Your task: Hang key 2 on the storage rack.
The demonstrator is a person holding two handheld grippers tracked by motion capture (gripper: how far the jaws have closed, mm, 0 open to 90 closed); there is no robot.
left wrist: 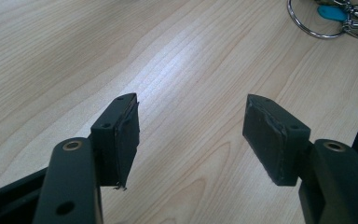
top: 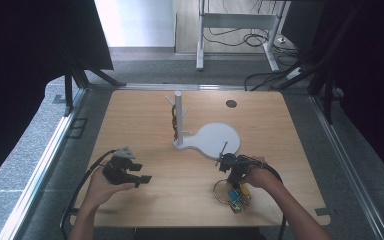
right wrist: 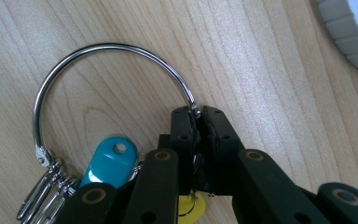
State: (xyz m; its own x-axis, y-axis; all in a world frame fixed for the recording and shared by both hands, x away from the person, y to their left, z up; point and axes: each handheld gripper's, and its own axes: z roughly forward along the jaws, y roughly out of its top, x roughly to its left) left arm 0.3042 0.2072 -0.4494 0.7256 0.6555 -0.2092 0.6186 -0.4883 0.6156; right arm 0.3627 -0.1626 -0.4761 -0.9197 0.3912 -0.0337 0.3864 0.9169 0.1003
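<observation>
The wooden desk (top: 195, 190) takes up the middle of the room, with grey floor around it and black screens to either side. Toward the far half of the desk stands a white stand (top: 178, 120), an upright post with short pegs sticking out, fixed on a flat white base (top: 215, 140) that widens into a round plate on the right. A person's two forearms come in from the near edge. The left claw (top: 139, 175) rests low over the desk at the near left, well apart from everything else; in the left gripper view its two black pads (left wrist: 123, 140) stand wide apart with nothing but bare wood between them, so it is released. The right claw (top: 232, 181) sits at the near right, just in front of the round plate, pointing down at the desk. It is clenched on the key ring (right wrist: 107, 51), a large silver loop lying flat on the wood: in the right gripper view the jaws are pressed together on the wire of the loop at its right end. On the ring hang a teal tag (right wrist: 107, 161), a yellow tag (right wrist: 191, 210) partly hidden under the jaws, and a few small metal clips (right wrist: 46, 191) bunched at the loop's lower left.
</observation>
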